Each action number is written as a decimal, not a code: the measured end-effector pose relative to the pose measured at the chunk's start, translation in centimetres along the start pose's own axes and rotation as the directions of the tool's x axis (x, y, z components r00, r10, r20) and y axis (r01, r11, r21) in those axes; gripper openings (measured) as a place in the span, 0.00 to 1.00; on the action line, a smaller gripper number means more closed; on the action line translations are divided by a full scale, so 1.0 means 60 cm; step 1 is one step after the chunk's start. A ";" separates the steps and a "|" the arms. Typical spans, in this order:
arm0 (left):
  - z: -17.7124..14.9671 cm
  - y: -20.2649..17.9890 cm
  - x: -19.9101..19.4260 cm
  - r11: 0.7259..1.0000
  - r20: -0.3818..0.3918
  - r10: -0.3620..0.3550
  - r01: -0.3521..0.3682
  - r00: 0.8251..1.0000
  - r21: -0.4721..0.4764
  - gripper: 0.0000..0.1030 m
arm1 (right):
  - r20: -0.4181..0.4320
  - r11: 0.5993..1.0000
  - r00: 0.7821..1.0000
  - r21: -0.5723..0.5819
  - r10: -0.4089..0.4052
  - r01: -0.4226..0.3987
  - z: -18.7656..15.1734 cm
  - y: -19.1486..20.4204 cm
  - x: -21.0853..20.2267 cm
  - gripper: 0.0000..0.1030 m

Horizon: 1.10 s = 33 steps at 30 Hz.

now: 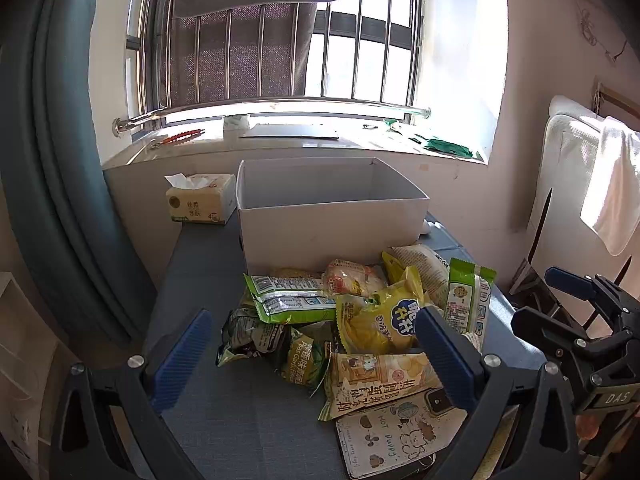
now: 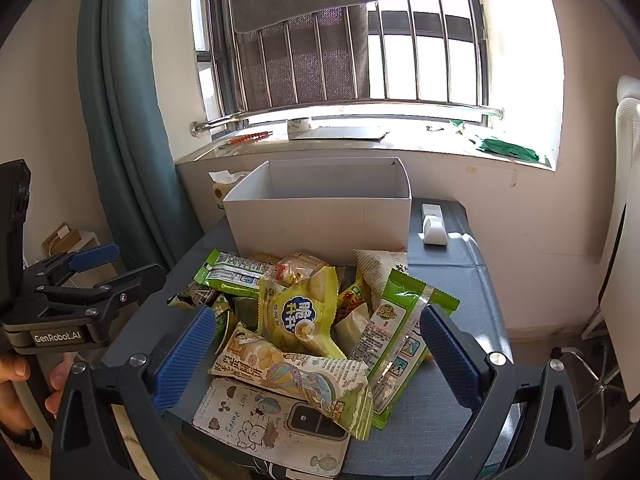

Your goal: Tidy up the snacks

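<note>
A pile of snack packets (image 1: 352, 312) lies on a grey-blue table (image 1: 224, 420), in front of an open white cardboard box (image 1: 328, 220). The pile holds a yellow chips bag (image 1: 380, 320) (image 2: 300, 312), green wafer packs (image 1: 288, 298) (image 2: 396, 332) and a long illustrated bag (image 2: 296, 376). My left gripper (image 1: 316, 356) is open and empty, held above the near side of the pile. My right gripper (image 2: 320, 356) is open and empty over the pile's front. The box (image 2: 320, 216) looks empty inside.
A phone in a cartoon case (image 2: 272, 428) lies under the front packets at the table's near edge. A tissue pack (image 1: 200, 204) stands left of the box. A white remote (image 2: 434, 224) lies right of it. Window sill and blue curtain (image 2: 120, 120) stand behind.
</note>
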<state>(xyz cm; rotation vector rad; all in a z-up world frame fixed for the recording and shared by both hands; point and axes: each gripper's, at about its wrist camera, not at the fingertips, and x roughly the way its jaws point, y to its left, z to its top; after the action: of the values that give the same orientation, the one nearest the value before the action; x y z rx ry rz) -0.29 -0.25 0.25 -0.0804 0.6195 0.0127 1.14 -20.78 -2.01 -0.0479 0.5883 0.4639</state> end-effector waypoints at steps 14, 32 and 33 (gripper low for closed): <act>-0.001 0.001 0.000 1.000 -0.003 -0.006 0.006 1.000 -0.002 1.00 | 0.002 1.000 1.000 -0.004 0.010 -0.010 -0.001 0.003 -0.001 1.00; -0.005 0.004 0.002 1.000 -0.008 -0.001 0.001 1.000 -0.011 1.00 | -0.003 1.000 1.000 0.025 0.014 -0.014 -0.007 -0.005 0.001 1.00; -0.005 0.005 0.002 1.000 -0.009 -0.001 0.001 1.000 -0.011 1.00 | -0.001 1.000 1.000 0.027 0.014 -0.014 -0.008 -0.005 -0.001 1.00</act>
<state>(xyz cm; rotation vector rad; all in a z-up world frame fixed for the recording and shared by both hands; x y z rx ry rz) -0.38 0.03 -0.10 -0.0916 0.6288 0.0152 1.00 -21.14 -2.39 -0.0184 0.5968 0.4696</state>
